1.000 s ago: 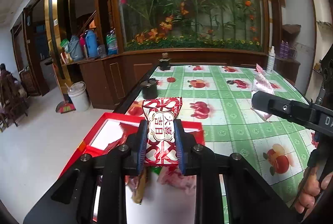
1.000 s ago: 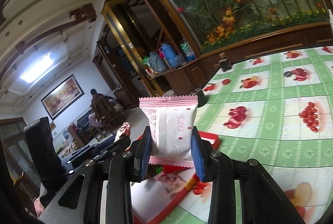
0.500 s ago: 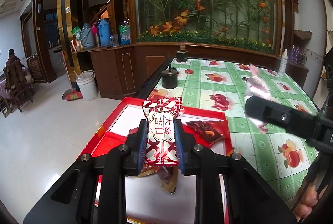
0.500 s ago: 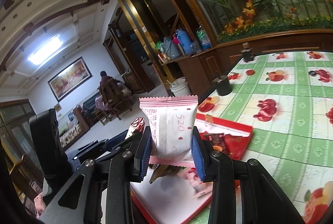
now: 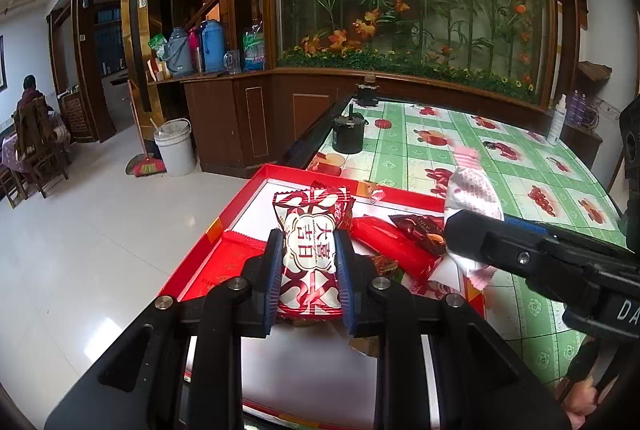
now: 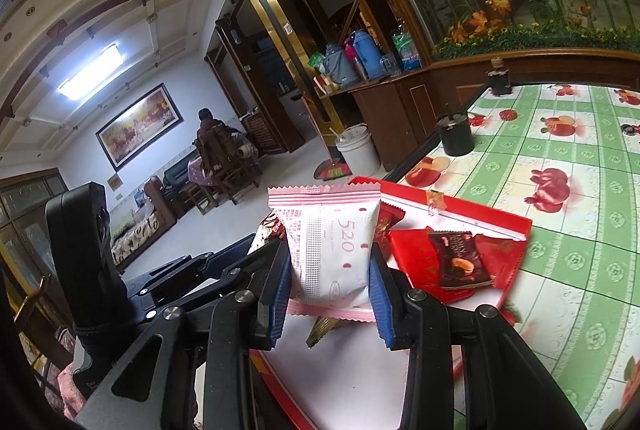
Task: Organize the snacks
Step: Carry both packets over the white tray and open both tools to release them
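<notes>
Two grippers each pinched a wrapped snack above a red tray (image 5: pixel 240 198) that lay at the edge of a table covered in a green checked, fruit-printed cloth (image 5: pixel 420 158). At the left, the left gripper (image 5: pixel 309 276) had its blue-padded fingers pressed against the sides of a red-and-white candy packet (image 5: pixel 310 250), held upright over the near half of the tray. Just right of it, inside the tray, lay a flat red packet (image 5: pixel 394 242) and a dark brown chocolate wrapper (image 5: pixel 420 228). Further right, the right gripper (image 6: pixel 329 288) clamped a pink-and-white packet printed "520" (image 6: pixel 332 250), also upright over the tray; in the left wrist view that packet (image 5: pixel 474 194) showed past the other gripper's black finger. A black lidded pot (image 5: pixel 349 134) stood on the cloth beyond the tray, well apart from both grippers.
</notes>
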